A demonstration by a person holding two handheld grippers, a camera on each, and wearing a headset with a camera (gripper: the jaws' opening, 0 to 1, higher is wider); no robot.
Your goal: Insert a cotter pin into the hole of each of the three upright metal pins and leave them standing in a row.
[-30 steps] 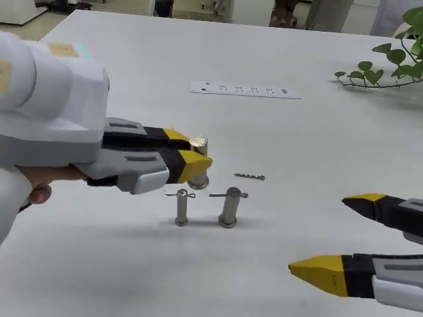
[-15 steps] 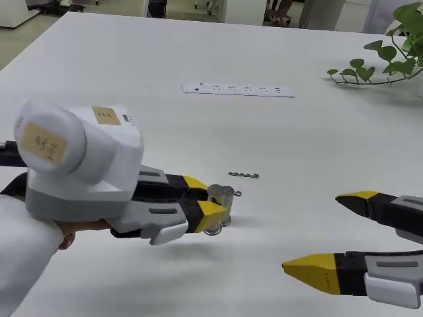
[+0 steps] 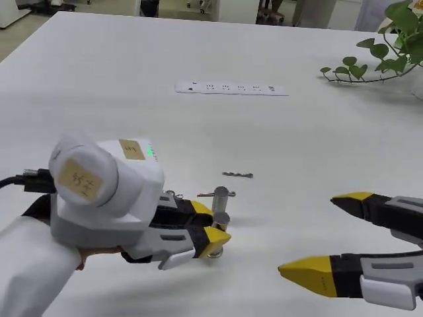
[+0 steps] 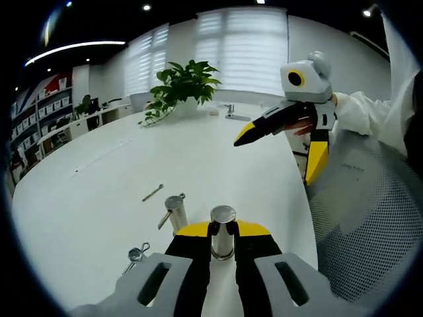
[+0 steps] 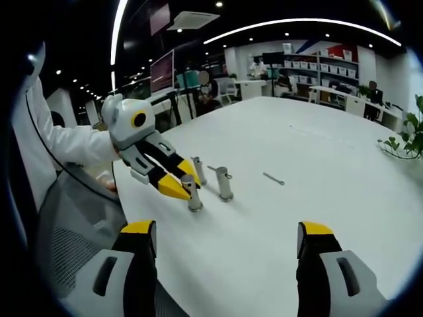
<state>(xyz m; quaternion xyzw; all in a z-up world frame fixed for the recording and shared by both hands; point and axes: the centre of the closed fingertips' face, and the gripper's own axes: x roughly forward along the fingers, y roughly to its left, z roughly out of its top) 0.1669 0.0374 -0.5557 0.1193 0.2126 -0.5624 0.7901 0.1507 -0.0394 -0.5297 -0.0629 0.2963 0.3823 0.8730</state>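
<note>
Since a second ago the left claw has come from the far side of the two standing pins to their near side, bringing a metal pin with it. Its jaws are clamped on that pin's shaft and hold it upright, the flat head above the yellow tips. I cannot tell whether its foot touches the surface. The right claw has stayed low at the near right, jaws wide apart, gripping nothing and well apart from the pins.

Just beyond the held pin stands a second pin with a cotter pin through its top. Left of it is a third pin, also upright, largely hidden behind the left claw in the head view. Farther on, a loose cotter pin lies flat on the surface. Beyond that lies a white power strip, and at the far right a leafy plant.
</note>
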